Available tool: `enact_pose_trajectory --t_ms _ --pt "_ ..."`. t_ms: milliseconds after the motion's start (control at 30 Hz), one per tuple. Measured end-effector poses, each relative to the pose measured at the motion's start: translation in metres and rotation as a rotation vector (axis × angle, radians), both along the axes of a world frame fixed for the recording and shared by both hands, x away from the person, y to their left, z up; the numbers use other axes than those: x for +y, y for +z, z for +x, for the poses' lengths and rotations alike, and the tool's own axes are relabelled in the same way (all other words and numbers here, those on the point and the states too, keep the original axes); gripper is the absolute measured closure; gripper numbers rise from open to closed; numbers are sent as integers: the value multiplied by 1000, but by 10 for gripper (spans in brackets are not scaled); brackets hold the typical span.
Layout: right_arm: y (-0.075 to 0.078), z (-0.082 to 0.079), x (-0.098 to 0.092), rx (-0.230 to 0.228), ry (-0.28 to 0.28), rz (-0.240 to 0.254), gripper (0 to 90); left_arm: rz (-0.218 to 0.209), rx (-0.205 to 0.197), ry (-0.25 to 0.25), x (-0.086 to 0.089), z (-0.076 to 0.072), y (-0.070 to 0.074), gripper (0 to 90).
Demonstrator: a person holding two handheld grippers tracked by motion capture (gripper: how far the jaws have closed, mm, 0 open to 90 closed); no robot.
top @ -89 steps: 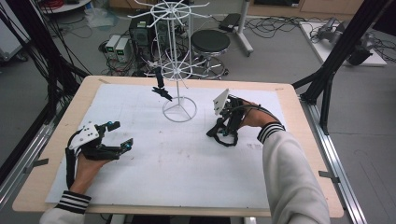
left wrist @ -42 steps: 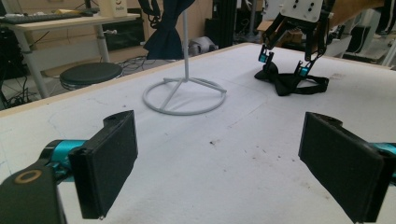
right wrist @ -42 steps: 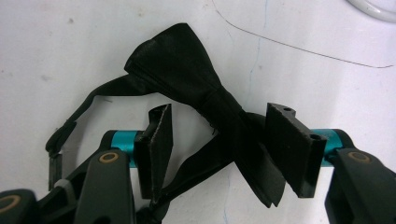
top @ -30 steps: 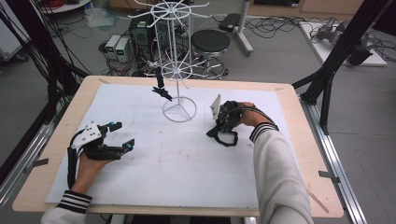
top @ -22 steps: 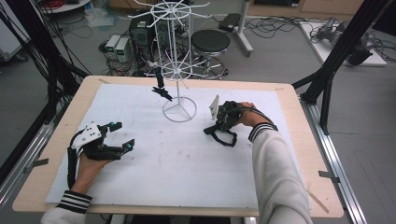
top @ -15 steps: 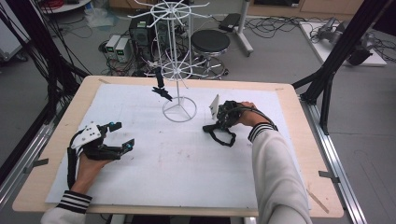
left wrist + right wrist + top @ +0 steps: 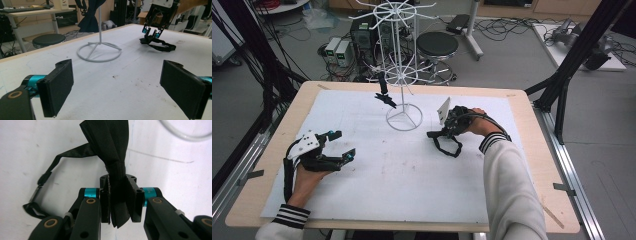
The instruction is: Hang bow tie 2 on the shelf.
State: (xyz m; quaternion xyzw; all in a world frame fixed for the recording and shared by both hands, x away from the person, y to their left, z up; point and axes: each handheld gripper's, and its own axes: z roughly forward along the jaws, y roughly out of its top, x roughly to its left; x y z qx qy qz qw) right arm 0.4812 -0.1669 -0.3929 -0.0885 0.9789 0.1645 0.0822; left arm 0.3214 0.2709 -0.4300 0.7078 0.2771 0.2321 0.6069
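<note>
Half the bow tie (image 7: 116, 157) hides between right gripper (image 7: 119, 202) jaws.

The bow tie (image 7: 115, 150) looks like black woven cloth with a faint satin sheen, its thin strap (image 7: 62, 155) of the same glossy fabric. The right tongs (image 7: 119, 202) have matt black pads (image 7: 105, 202), smooth black plastic arms and shiny teal metal collars. The left tongs (image 7: 125, 87) carry matt, slightly grainy black pads (image 7: 58, 82). The desk (image 7: 532, 130) has a pale wood rim under a matt white, scuffed sheet (image 7: 412, 170). The stand (image 7: 403, 117) is smooth white-coated wire.
</note>
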Motion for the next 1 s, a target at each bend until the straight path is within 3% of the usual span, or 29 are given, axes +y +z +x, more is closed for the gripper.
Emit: enact_pose_trajectory --t_ms 67,267,467,733,1000 --pt "1 0 0 6 9 9 762 1 1 0 0 0 0 122" --pt "17 -3 -5 4 3 112 761 2 0 3 0 0 0 122" --pt "30 -8 -11 2 -15 179 760 -1 0 4 1 0 0 122" --pt "40 -13 -14 -7 -4 218 761 1 0 6 1 0 0 122" --pt "49 -15 -21 -5 -16 296 761 2 -1 5 2 -1 1 122"
